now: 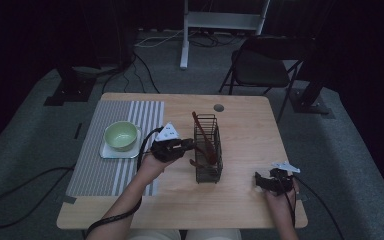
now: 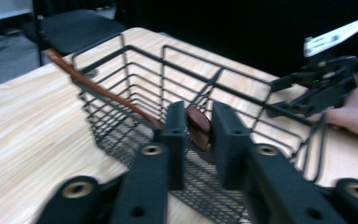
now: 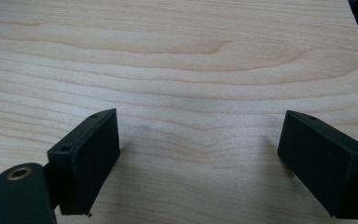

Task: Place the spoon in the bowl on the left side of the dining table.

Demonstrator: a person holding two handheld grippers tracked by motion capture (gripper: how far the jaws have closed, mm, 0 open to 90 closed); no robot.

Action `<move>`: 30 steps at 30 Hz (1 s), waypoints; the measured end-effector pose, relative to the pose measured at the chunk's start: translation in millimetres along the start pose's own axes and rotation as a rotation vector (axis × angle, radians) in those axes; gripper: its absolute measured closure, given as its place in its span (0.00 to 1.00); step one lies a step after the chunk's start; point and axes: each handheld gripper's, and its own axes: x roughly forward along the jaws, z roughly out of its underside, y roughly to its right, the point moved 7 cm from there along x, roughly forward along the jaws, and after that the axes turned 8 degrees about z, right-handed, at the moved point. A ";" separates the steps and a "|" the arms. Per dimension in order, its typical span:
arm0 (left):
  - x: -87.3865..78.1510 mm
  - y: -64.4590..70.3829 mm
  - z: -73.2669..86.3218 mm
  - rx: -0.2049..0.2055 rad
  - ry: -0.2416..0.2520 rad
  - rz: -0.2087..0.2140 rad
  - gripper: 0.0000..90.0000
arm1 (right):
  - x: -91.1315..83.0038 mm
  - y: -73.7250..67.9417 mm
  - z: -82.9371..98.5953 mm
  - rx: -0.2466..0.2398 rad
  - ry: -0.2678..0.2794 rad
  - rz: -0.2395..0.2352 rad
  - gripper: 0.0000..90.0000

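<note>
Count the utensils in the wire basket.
1 clear: a brown wooden utensil leaning across the wire basket, its end between the left gripper jaws. Others may be hidden behind the mesh.

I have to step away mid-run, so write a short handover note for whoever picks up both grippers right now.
Left gripper: shut on the wooden spoon, near its end, at the rim of the wire basket.
Right gripper: open, holding nothing, low over bare table to the right of the basket.
Spoon: leans through the basket, far end sticking out above the far rim.
Green bowl: on a plate on the striped mat, untouched.
Done: spoon gripped.
Left: probably finish moving the spoon, then release.
</note>
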 end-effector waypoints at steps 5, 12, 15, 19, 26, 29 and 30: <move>-1.3 3.3 -3.1 0.004 0.012 0.022 0.92 | 0.0 0.0 0.0 -0.001 0.000 0.000 0.13; -2.1 7.4 -5.5 -0.006 0.020 0.070 0.93 | 0.0 0.0 0.0 0.000 0.000 0.000 0.13; -3.5 7.4 -8.2 -0.001 0.030 0.065 0.93 | 0.0 -0.1 0.0 0.000 0.000 0.000 0.13; -7.3 6.9 -14.2 0.005 0.051 0.046 0.93 | 0.1 0.0 0.0 0.001 0.000 0.000 0.13; -19.3 7.6 -27.8 0.027 0.070 0.016 0.93 | 0.1 0.0 0.0 0.001 0.000 0.000 0.13; -25.2 9.0 -33.6 0.043 0.081 0.002 0.93 | 0.1 -0.1 0.0 0.001 0.000 0.000 0.13; -26.7 10.2 -35.3 0.044 0.081 0.014 0.93 | 0.2 0.0 -0.1 0.000 0.002 0.000 0.13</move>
